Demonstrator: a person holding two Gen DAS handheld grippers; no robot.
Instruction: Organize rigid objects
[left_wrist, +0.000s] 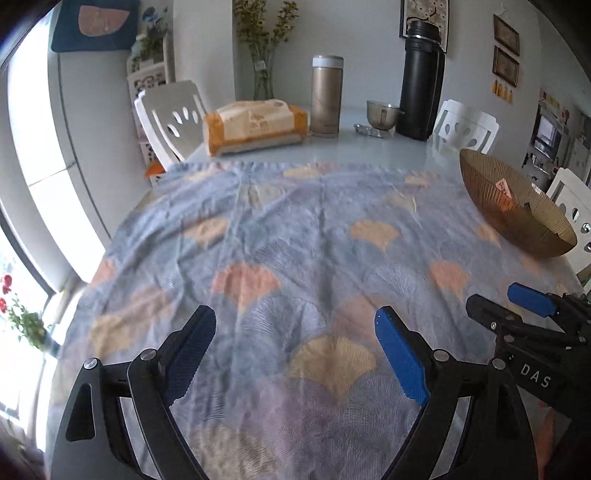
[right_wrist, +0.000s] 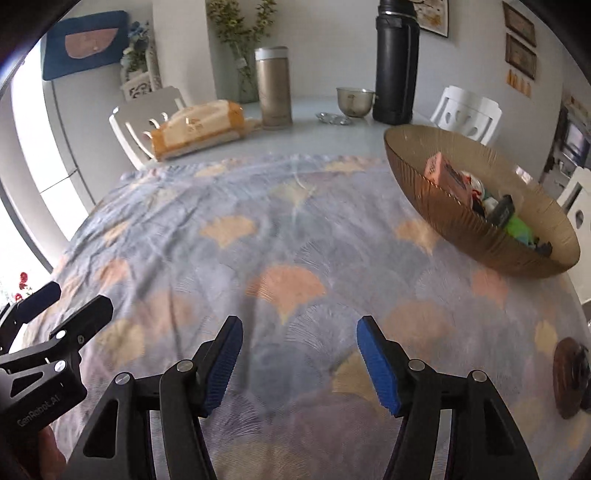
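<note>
both the left gripper (left_wrist: 295, 354) and right gripper (right_wrist: 299, 354) hover wide-jawed, holding nothing, over a leaf-patterned cloth (right_wrist: 258, 240) on the table (left_wrist: 369, 147); small objects (right_wrist: 480, 199) sit in a brown bowl (right_wrist: 461, 236) at right.

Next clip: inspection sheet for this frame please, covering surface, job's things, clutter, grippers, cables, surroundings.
Surface: table under a blue fan-patterned cloth, wrinkled; far end bare.
Job's things: amber ribbed bowl at the right edge, holding a pink box and other small items.
Clutter: tissue pack, gold flask, black thermos, steel bowl at the far end; round wooden piece near right.
Grippers: left gripper and right gripper open, nothing between the jaws.
Cables: nothing seen.
Surroundings: white chairs, vase with stems, framed pictures.
</note>
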